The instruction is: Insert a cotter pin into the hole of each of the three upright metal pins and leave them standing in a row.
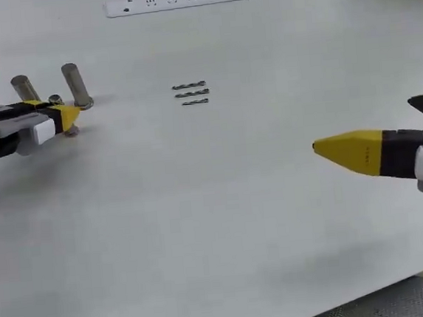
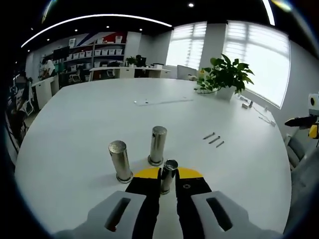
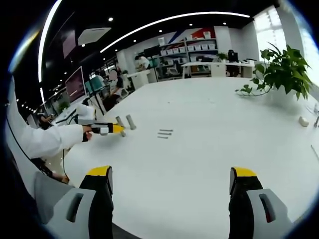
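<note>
**Metal pin clamped on the left, cotter pins lying far-left of the free claw**

The white worktop [image 1: 202,226] is spreading smooth and matte under everything, and a flat white power strip [image 1: 177,0] is lying along its far edge.

The left claw [image 2: 168,181], yellow-tipped and black, is sitting at the left with its jaws closed on the near pin [image 2: 169,177], gripping it upright by the shaft. The right claw [image 3: 169,179] is hovering over the near right of the worktop with its jaws spread wide and nothing between them.

The other two metal pins [image 2: 119,159] are standing on their flanged bases just beyond the left claw. They are dull grey cylinders with flat tops and brushed sides, close together but apart.

The three cotter pins [image 1: 190,93] are lying in the middle of the worktop, between the two claws. They are thin and dark, lined up parallel one behind another, with their long axes running left to right. From the right claw they are lying to the far left. That free claw is probably the one to fetch them, and it would be meeting each pin across its thin width.
</note>
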